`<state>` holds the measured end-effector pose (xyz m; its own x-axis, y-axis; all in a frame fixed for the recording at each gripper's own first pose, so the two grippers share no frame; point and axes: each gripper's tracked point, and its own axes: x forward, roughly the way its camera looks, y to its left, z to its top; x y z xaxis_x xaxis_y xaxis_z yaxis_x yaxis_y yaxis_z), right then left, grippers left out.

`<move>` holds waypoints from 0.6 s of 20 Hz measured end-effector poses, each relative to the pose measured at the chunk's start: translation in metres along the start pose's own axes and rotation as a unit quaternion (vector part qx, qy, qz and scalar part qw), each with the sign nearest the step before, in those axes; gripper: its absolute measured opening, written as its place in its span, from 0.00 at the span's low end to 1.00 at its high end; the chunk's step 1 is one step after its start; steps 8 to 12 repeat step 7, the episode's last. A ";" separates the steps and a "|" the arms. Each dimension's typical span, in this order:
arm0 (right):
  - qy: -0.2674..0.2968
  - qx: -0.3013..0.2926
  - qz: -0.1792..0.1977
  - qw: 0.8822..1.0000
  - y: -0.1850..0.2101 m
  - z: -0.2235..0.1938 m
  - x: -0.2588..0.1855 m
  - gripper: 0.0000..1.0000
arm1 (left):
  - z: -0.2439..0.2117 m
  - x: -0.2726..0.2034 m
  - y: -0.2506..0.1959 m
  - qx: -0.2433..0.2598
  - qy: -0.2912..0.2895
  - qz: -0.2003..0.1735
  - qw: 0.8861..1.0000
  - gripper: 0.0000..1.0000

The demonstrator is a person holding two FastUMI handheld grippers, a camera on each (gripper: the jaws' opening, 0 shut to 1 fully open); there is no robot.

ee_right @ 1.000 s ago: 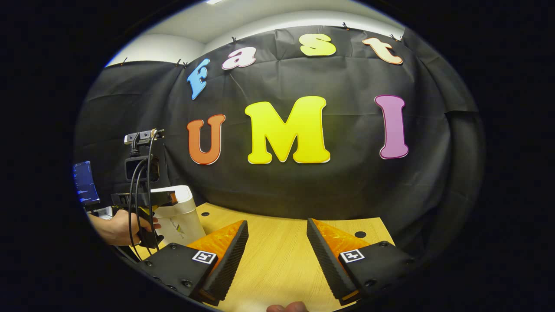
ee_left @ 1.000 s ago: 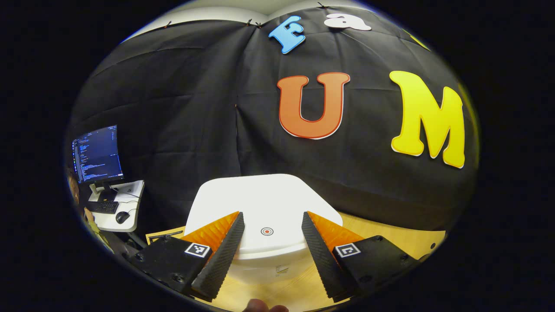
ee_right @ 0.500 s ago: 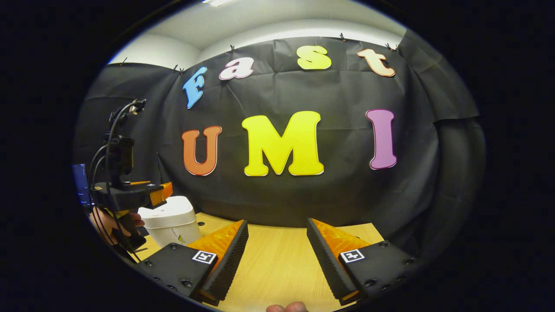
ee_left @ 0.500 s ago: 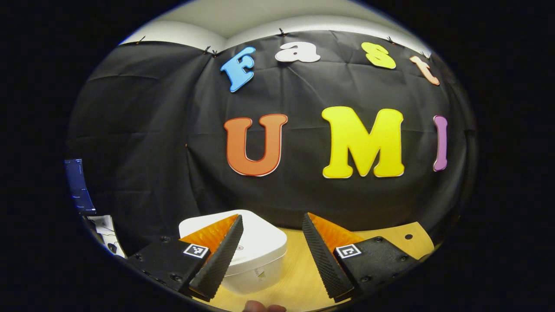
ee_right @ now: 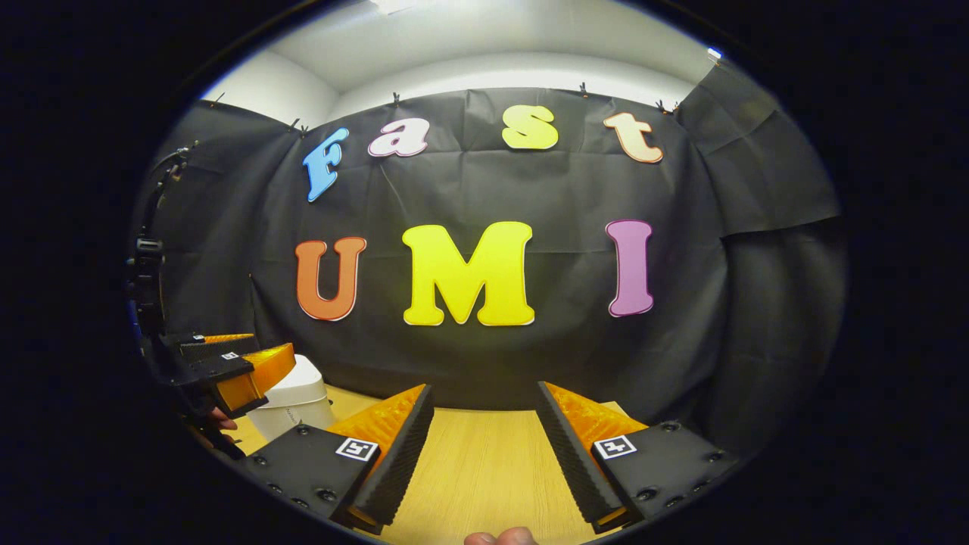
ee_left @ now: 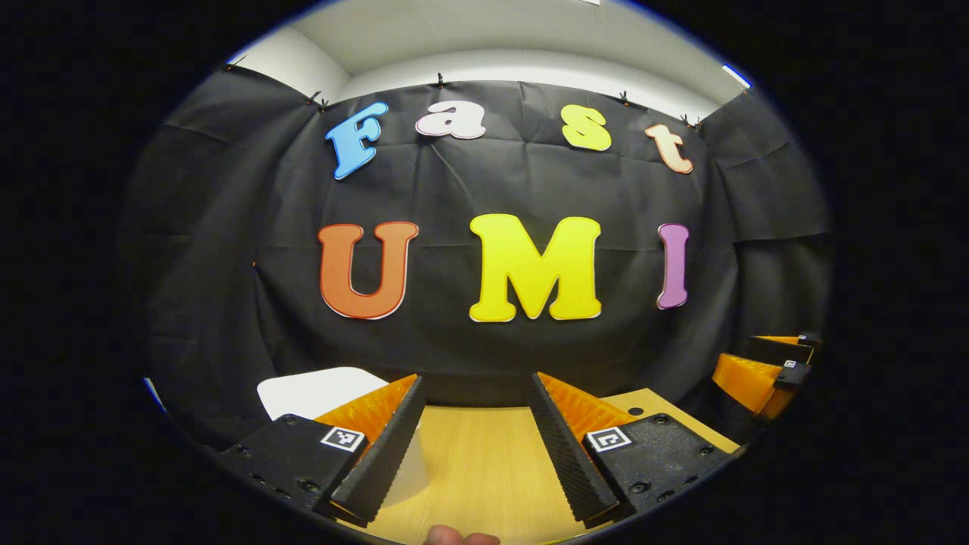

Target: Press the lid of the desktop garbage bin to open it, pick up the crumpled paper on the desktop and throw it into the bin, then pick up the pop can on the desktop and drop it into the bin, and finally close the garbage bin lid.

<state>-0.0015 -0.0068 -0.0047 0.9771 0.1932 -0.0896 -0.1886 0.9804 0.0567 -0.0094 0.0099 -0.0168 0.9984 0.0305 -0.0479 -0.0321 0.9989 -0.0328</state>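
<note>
So both grippers, left [ee_left: 473,428] and right [ee_right: 478,439], hung jaws wide apart, gripping nothing, above the tabletop [ee_right: 484,469], bin [ee_right: 295,393] lid closed.

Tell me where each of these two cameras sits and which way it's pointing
Left gripper view: rides on the left gripper, looking forward across the wooden table at the black cloth wall; its own open fingers and a fingertip show at the bottom, the white bin at lower left, the right gripper at far right.
Right gripper view: rides on the right gripper, facing the same wall; its open fingers and a fingertip show, with the left gripper in front of the bin at left.
Shared: table, bin, wall, each other's gripper.
</note>
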 end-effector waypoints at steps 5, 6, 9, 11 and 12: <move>-0.006 0.000 -0.016 1.000 -0.002 0.004 -0.010 0.88 | 0.000 -0.012 -0.010 0.013 -0.007 -0.019 1.000 0.91; -0.007 -0.003 -0.020 1.000 -0.001 0.005 -0.010 0.88 | -0.003 -0.013 -0.011 0.015 -0.003 -0.021 1.000 0.91; -0.008 -0.005 -0.020 1.000 0.001 0.005 -0.013 0.88 | -0.010 -0.017 -0.014 0.013 0.007 -0.024 1.000 0.91; -0.008 -0.005 -0.020 1.000 0.001 0.005 -0.013 0.88 | -0.010 -0.017 -0.014 0.013 0.007 -0.024 1.000 0.91; -0.008 -0.005 -0.020 1.000 0.001 0.005 -0.013 0.88 | -0.010 -0.017 -0.014 0.013 0.007 -0.024 1.000 0.91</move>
